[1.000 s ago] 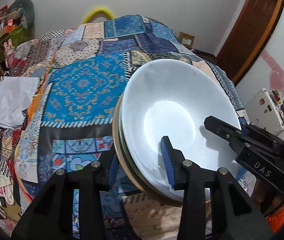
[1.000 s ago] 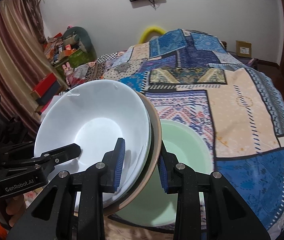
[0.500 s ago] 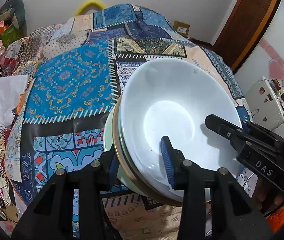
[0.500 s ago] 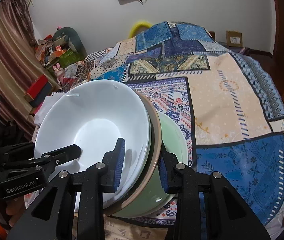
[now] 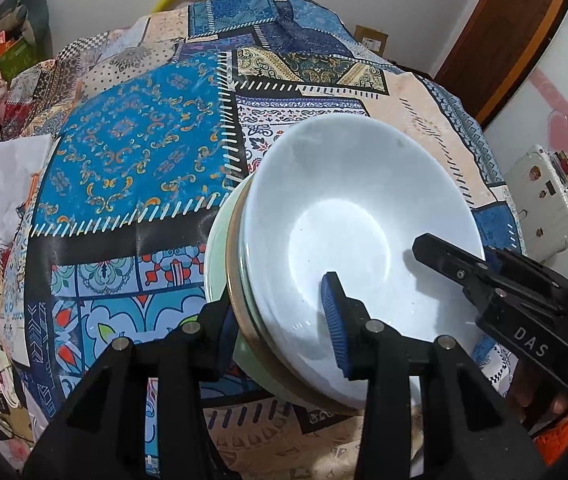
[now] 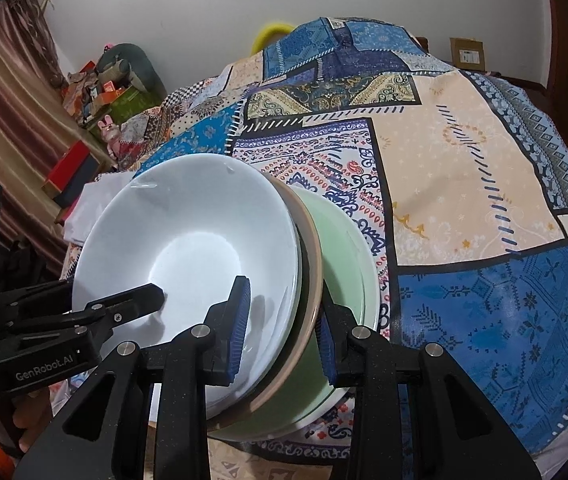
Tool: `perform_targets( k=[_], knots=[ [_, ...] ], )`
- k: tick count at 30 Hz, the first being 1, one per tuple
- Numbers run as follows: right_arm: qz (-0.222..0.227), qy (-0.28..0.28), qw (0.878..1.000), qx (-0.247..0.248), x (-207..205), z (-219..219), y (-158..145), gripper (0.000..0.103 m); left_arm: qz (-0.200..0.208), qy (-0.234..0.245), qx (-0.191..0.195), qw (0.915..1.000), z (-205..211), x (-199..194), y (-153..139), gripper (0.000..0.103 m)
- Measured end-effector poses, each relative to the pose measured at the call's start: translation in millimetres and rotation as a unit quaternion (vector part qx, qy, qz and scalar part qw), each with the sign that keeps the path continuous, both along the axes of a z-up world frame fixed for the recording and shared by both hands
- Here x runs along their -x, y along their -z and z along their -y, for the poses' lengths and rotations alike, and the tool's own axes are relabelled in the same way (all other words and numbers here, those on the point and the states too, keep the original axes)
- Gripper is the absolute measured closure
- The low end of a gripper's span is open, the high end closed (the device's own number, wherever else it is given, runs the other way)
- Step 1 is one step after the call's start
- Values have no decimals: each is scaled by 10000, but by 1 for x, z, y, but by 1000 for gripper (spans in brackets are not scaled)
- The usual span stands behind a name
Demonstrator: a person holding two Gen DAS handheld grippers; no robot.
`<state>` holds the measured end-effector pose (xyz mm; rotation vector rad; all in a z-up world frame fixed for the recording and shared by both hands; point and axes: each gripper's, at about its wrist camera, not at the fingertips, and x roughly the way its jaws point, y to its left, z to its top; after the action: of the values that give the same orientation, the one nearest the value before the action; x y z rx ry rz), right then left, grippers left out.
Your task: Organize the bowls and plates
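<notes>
A stack of bowls, with a white bowl (image 5: 355, 220) (image 6: 188, 240) on top and a tan-rimmed bowl (image 5: 232, 264) (image 6: 315, 252) under it, hangs tilted. My left gripper (image 5: 280, 320) is shut on its near left rim, one pad inside the white bowl. My right gripper (image 6: 284, 340) is shut on the opposite rim the same way. Right below the stack, a pale green bowl (image 5: 216, 248) (image 6: 347, 264) sits on the patchwork tablecloth (image 5: 132, 152). I cannot tell whether the stack touches it. Each view shows the other gripper's finger inside the white bowl.
A folded white cloth (image 5: 0, 188) (image 6: 96, 200) lies at the table's left edge. A white case (image 5: 543, 200) stands off the right side near a wooden door. Boxes and toys (image 6: 104, 84) crowd the far left corner. A yellow ring (image 6: 272, 30) shows behind the table.
Both grippers have come down with the bowl stack. The green bowl, earlier partly apart from it, now sits close under the stack. Neither grip has changed.
</notes>
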<state>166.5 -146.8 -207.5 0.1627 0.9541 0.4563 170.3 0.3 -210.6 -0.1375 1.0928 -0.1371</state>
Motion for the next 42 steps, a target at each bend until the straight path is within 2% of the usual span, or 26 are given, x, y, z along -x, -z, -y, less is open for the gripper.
perform_targets(
  k=[6,8,11,15,18,22,25,28,30,31,33,34,35,38,40,42],
  knots=[
    [119,-99,9998,80,3,-1,2,73,41,65,18,10000,-2,1,0,63],
    [151,-62,9997,197,4,-1,0,73,161,-48,-119,9998,-4,3,-4,63],
    [259,-34,9993,278,9,2,-8,71,288,-147,-158,9994,-7,8,-13,58],
    [440,-3,9987,268,18,5,-24,65,653,-249,-217,9973,-11,24,-38,53],
    [720,-29,9973,140,31,7,-47,65,1067,-277,-263,9936,-12,40,-64,45],
    [1234,-79,9923,37,53,7,-82,60,1732,-337,-235,9840,-12,67,-106,44],
    [1699,-103,9854,3,70,6,-106,53,2185,-378,-150,9750,-13,87,-134,36],
    [2213,-110,9751,-20,92,6,-132,48,2653,-422,-118,9632,-14,107,-159,32],
    [2547,-127,9669,-105,106,8,-148,38,2922,-407,-135,9554,-13,120,-173,29],
    [2677,-123,9633,-141,112,8,-154,37,3086,-410,-151,9502,-12,128,-182,29],
    [2926,-110,9560,-187,122,9,-164,30,3301,-434,-155,9428,-13,139,-193,24],
    [3042,-103,9523,-201,127,10,-169,27,3380,-435,-144,9400,-12,143,-197,15],
    [3189,-85,9475,-217,133,10,-174,23,3467,-429,-126,9369,-13,147,-200,13],
    [3390,-71,9404,-248,139,10,-180,16,3684,-440,-169,9285,-11,160,-208,10],
    [3445,-61,9384,-266,141,9,-182,10,3798,-435,-209,9238,-10,167,-211,6],
    [3486,-46,9368,-306,140,9,-182,6,3878,-456,-221,9203,-9,172,-213,5]
  ],
)
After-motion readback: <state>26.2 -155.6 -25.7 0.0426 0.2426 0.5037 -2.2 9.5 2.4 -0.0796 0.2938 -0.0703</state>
